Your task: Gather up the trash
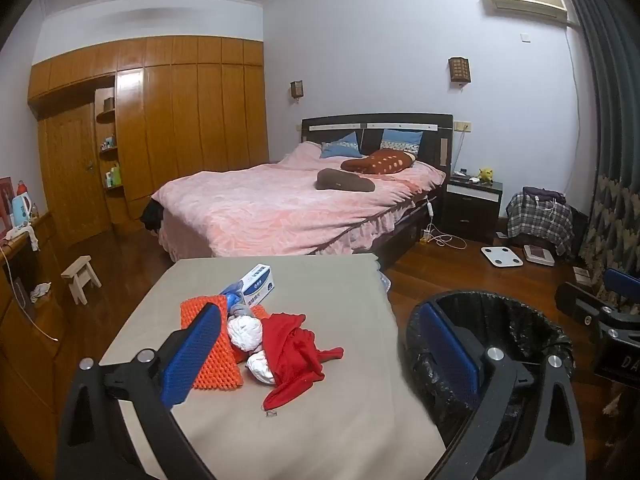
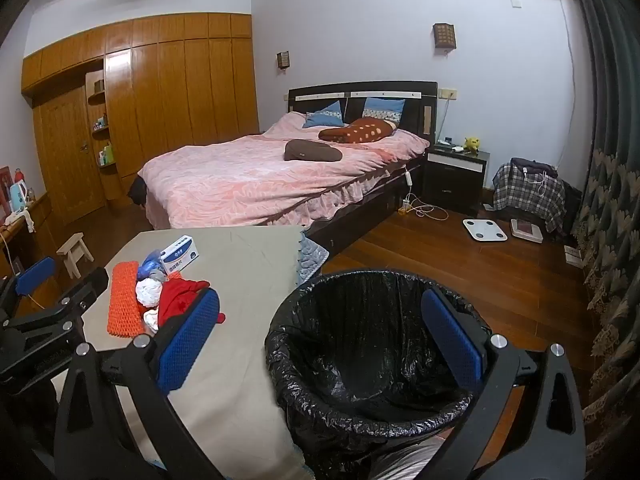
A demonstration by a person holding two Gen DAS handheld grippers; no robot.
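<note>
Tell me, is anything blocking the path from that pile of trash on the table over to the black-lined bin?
Nothing visible does. The pile lies on the table, the bin stands open beside the table's edge, and only bare tabletop lies between them.

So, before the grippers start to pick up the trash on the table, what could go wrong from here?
1. The red cloth lies over the white crumpled wads, so a grab may lift several things and drop one.
2. The bin stands beside the table, not under it; trash released early could fall on the floor.
3. The orange foam net is soft and may slip from the left gripper.
</note>
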